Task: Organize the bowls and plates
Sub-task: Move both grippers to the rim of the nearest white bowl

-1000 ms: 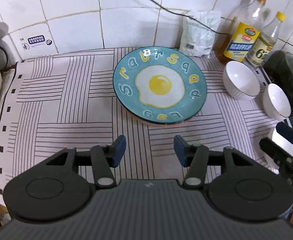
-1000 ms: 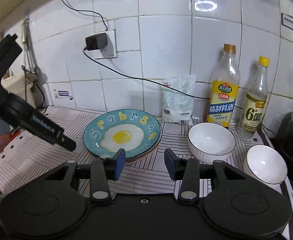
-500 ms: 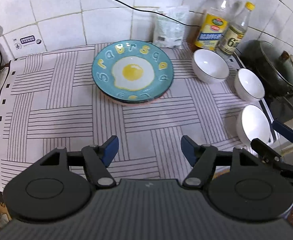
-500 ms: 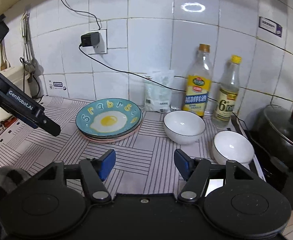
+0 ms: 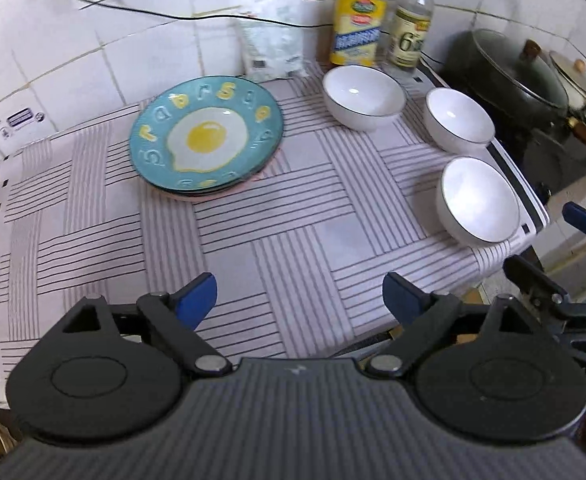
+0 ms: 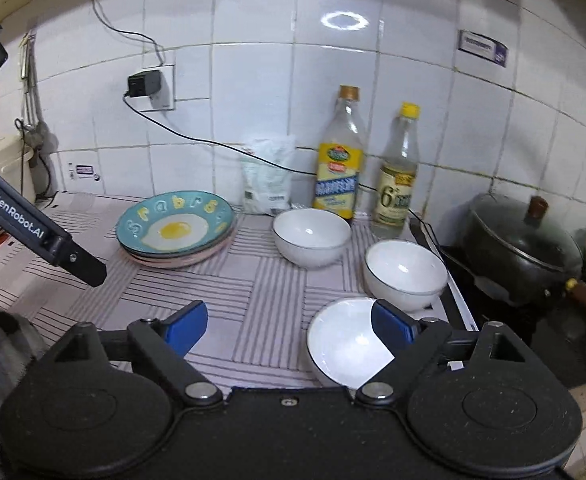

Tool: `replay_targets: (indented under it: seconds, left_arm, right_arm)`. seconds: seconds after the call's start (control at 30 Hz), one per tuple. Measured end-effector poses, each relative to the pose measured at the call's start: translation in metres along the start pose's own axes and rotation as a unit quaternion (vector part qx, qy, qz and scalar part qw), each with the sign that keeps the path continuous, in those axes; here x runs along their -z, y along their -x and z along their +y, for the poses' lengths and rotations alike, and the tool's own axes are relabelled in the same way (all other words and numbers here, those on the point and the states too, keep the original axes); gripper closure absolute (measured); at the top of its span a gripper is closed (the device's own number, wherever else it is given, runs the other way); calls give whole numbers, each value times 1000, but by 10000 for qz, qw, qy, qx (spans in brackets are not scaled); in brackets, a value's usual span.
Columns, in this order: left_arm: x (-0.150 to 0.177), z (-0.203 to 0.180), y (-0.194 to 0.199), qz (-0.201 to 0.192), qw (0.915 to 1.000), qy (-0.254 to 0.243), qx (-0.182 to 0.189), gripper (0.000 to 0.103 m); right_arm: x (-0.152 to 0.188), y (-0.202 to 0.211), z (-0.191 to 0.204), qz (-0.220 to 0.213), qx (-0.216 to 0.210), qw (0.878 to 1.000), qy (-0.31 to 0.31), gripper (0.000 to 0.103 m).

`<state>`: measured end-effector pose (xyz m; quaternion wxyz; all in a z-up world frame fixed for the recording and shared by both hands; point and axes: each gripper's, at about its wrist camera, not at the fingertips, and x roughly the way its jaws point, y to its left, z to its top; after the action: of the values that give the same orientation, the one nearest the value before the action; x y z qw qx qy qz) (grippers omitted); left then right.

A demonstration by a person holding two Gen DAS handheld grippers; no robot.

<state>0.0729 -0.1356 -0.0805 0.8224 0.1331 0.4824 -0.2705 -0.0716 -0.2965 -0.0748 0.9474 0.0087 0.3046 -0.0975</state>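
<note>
Left tongs [image 5: 299,298] spread wide, nothing between the blue pads, hovering over the striped cloth [image 5: 253,216] on the desk near its front edge. Right tongs [image 6: 289,322] also spread, empty, low over the cloth's right front; its right pad overlaps the nearest white bowl [image 6: 345,344] in view, contact can't be told. Left tongs' finger also shows at the left edge of the right wrist view.

Three white bowls, upright, apart from each other: near bowl at the cloth's front right corner, middle bowl [image 6: 405,272] behind it by the right edge, far bowl [image 6: 311,236] toward the wall in front of the bottles. Stack of plates [image 6: 177,228], teal fried-egg plate on top, sits left of the far bowl, near the wall.

Behind: two bottles [image 6: 339,160], white bag [image 6: 267,176], plug with cord [image 6: 145,84]. Lidded black pot [image 6: 521,248] right of the desk.
</note>
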Motion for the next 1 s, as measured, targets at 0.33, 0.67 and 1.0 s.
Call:
replay_targets:
  seconds: [0.33,0.67,1.0]
  left_arm:
    - [-10,-38,-26,85,9989,-412,185,11]
    - [-20,-62,-55,183,9980,-581,177,11]
    - [-31,-85,-79,52,9980,-525,336,11]
  right_arm:
    - [28,-11,-24,85,370,9987,-338,7]
    - [58,-50,-40,363,477,9960,-661,6]
    - [78,-85,-50,380,313,9964,-688,6]
